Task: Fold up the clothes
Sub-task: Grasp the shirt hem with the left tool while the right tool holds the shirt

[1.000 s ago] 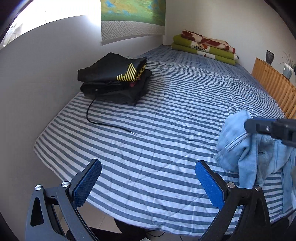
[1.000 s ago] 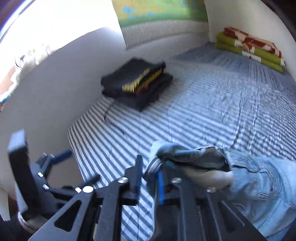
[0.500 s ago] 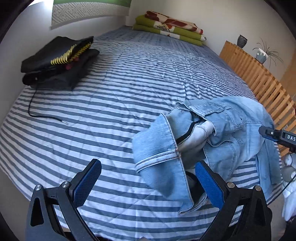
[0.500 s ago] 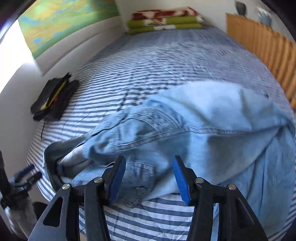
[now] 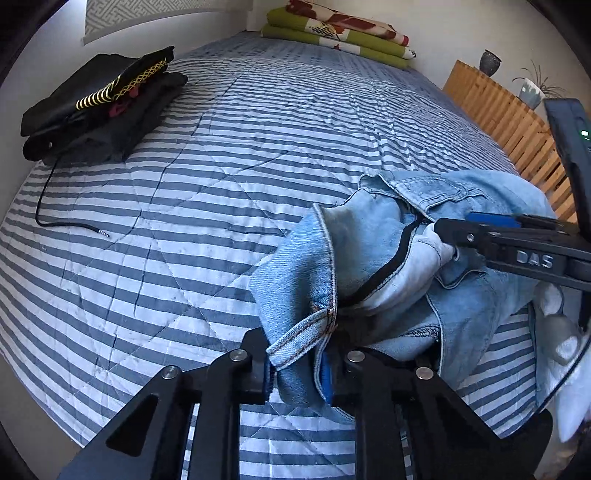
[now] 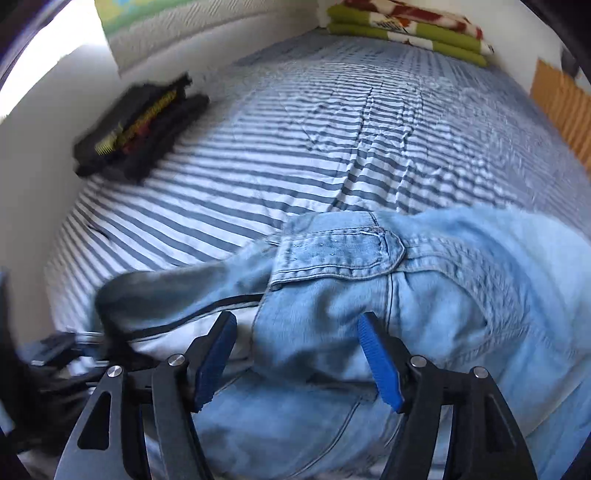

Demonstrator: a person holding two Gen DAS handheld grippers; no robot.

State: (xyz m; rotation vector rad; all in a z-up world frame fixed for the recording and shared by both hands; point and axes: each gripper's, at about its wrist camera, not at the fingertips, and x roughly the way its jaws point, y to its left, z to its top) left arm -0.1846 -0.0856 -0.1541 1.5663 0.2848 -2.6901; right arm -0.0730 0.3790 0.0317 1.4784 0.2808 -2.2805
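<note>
Crumpled light-blue denim garment heaped on the blue-and-white striped quilt, toward four o'clock. Left gripper just clamped onto its stitched hem; right gripper half-spread, closing, denim between unpinched. Stacked black folded clothes at ten o'clock.

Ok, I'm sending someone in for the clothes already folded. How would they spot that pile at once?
Start at the striped bed. Along its wall-side edge, well away from the crumpled light-blue jeans at the near end, sits the folded black stack. Unlike the green and red bedding at the far end, it is dark, with yellow striped trim.
</note>
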